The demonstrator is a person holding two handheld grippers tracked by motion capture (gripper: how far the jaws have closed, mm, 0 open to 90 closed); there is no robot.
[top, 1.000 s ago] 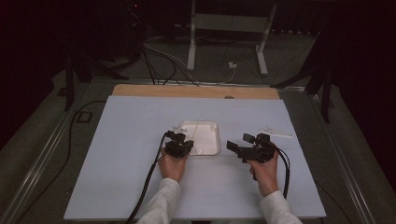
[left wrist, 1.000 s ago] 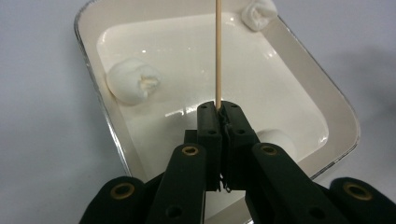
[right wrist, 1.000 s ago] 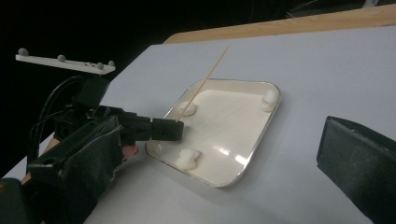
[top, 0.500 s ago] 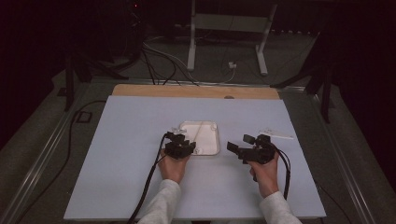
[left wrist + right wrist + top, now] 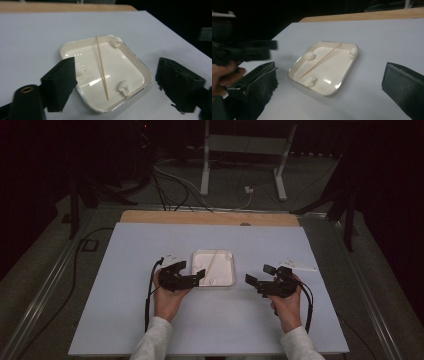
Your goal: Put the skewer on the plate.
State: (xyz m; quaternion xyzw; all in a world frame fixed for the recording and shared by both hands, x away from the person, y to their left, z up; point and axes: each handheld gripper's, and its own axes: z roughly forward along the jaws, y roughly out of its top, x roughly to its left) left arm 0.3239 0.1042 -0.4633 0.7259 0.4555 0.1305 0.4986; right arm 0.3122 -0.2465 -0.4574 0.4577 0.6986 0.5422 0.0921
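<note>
**Asker:** What are the two tools doing, and why are they held where they are?

**Operator:** I have the left gripper [image 5: 200, 276] at the near left edge of a shallow white tray [image 5: 229, 281], which sits in the middle of the pale table [image 5: 115, 320]. Its jaws have just been opening and now stand wide, with nothing between them. My guess is that it let go of the stick it had laid in the tray. In the left gripper view the two black jaws frame the tray from just above. The right gripper [image 5: 257, 279] hangs over bare table to the tray's right, apart from it, jaws spread and empty. I read it as parked clear, waiting.

**Asker:** And what is in the tray?

**Operator:** The tray is square with rounded corners, glossy cream inside, with a thin raised rim. A slim wooden stick [image 5: 102, 67] lies flat across its floor, one end against the far rim. Three small white lumps [image 5: 124, 87] sit near three corners, apart from the stick. I cannot tell what they are made of.
</note>
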